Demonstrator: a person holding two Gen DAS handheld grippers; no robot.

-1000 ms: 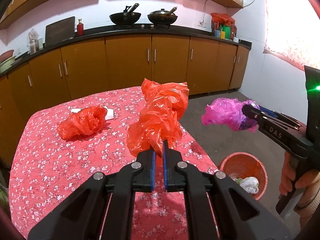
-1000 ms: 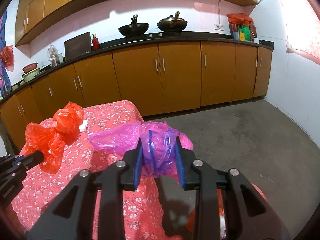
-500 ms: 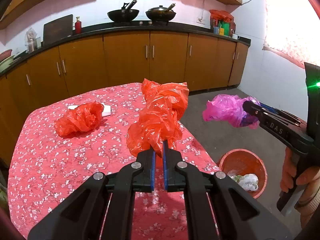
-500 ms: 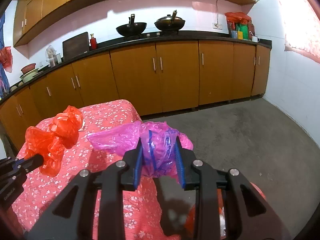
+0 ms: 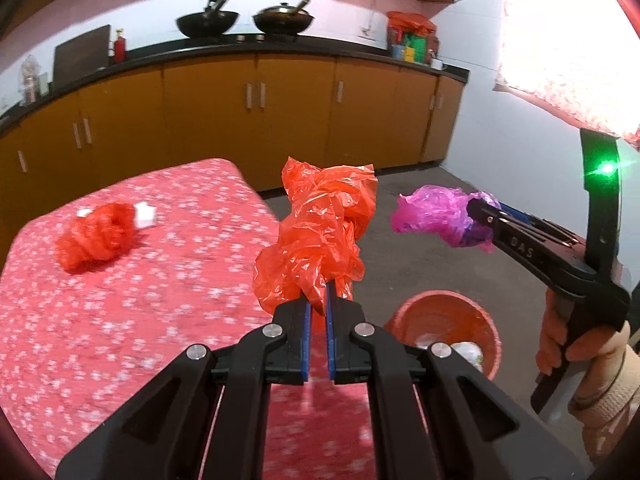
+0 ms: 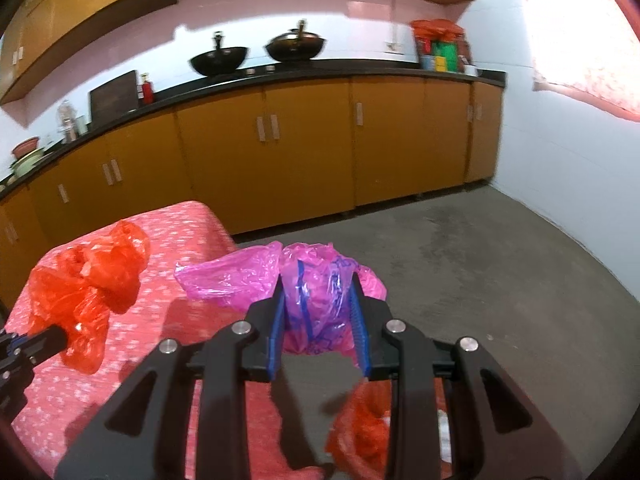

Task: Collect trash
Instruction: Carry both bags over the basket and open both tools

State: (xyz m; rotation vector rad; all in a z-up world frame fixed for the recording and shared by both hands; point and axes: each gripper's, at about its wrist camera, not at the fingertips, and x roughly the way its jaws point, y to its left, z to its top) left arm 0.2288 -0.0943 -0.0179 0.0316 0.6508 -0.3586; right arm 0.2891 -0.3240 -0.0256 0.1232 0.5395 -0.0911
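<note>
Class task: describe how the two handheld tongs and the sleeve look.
Both tongs, left and right, are black, with blue pads and silver rivets. The right one bears the letters "DAS" and a green light. The sleeve is beige knit.

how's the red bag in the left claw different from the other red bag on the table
The held red bag hangs in the air, pinched at its bottom by the left claw; the loose red bag lies on the tablecloth. The held one is stretched tall, the loose one balled up. Both are crumpled red plastic.

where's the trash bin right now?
On the floor off the table's right edge: left wrist view shows the orange bin lower right, below the pink bag held in the right tool.
</note>
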